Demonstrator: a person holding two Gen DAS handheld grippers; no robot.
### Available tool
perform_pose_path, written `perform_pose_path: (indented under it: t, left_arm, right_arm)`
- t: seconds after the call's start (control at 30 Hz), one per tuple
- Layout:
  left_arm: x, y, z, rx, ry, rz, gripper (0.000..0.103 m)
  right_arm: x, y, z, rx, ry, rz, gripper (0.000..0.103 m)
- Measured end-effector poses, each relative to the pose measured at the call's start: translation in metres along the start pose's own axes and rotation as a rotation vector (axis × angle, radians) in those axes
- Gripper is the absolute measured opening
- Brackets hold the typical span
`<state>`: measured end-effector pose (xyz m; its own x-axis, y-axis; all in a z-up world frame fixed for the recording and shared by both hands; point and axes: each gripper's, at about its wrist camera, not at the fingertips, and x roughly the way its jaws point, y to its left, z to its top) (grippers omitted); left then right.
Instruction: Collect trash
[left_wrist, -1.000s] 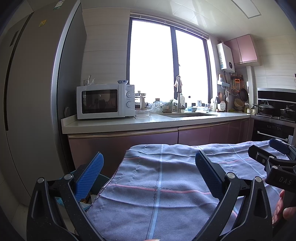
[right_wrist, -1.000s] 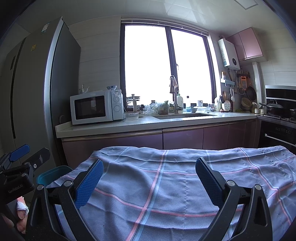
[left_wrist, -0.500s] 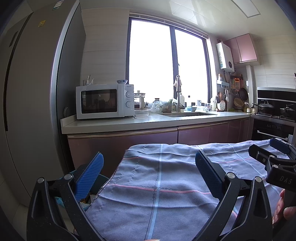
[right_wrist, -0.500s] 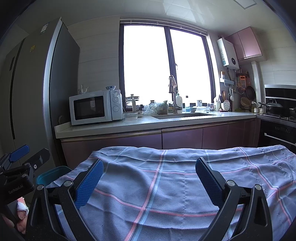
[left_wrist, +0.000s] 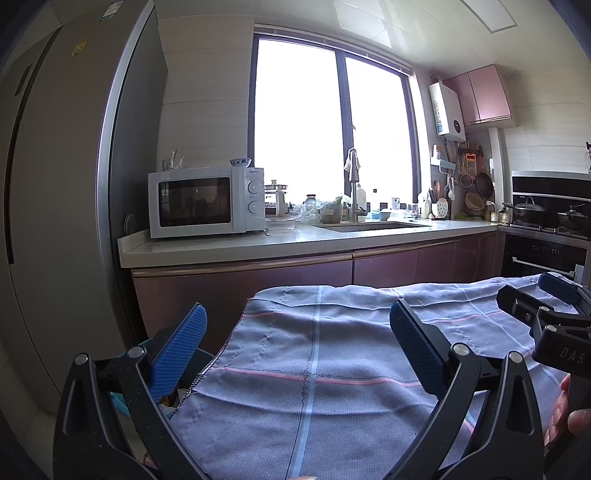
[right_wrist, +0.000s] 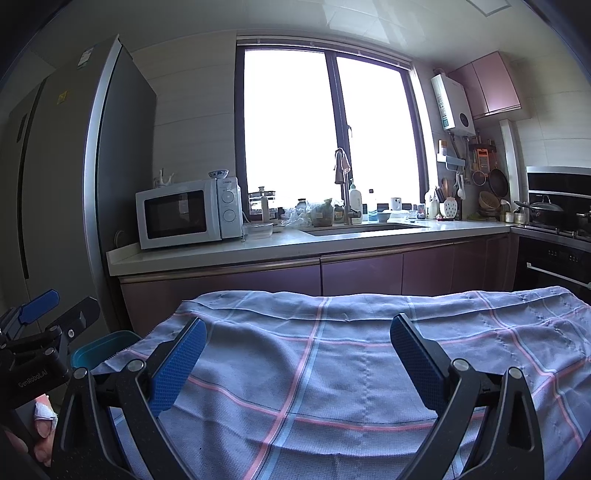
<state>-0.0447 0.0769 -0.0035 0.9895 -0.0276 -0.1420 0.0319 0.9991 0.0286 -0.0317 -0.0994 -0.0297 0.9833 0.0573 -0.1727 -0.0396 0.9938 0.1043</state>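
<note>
Blue-padded and black-framed, the left claw (left_wrist: 297, 341) is held level just above a checked cloth (left_wrist: 325, 354), its two fingers spread wide with nothing between them. The right claw (right_wrist: 295, 354) sits the same way beside it, also level, spread wide and empty, pointing toward the far kitchen wall. Each claw shows at the edge of the other's view: the right one enters the left camera from the right side, and a person's fingers (left_wrist: 565, 417) curl around its handle at the lower corner; in the right camera a hand (right_wrist: 40, 424) with a white wrap on one finger grips the left tool low at the left edge. The cloth, pale blue with pink and light blue lines, covers the bench (right_wrist: 258, 310) under both claws, and no trash can be seen lying on it. Just off the cloth's left edge stands a teal bin (right_wrist: 99, 350), lower than the bench top; the left camera shows some scraps inside it behind the left finger, too hidden to name. Beyond are plum cabinet fronts, a pale counter with a white microwave (left_wrist: 205, 201), a sink under a bright window (right_wrist: 328, 125), and a tall grey fridge (left_wrist: 55, 184) at left.
</note>
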Motion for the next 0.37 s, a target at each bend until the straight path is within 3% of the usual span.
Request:
perform_pose_path:
  t: [0.17,0.37]
  left_arm:
    - [0.012,-0.002,0.0,0.002,0.034,-0.023,0.097]
    - [0.052,-0.005,-0.004,-0.005,0.167,-0.084,0.097]
  right_arm:
    - [0.004,-0.004,-0.001,0.006,0.014,-0.01,0.096]
    - [0.018,-0.023,-0.006,0.018,0.079,-0.043,0.096]
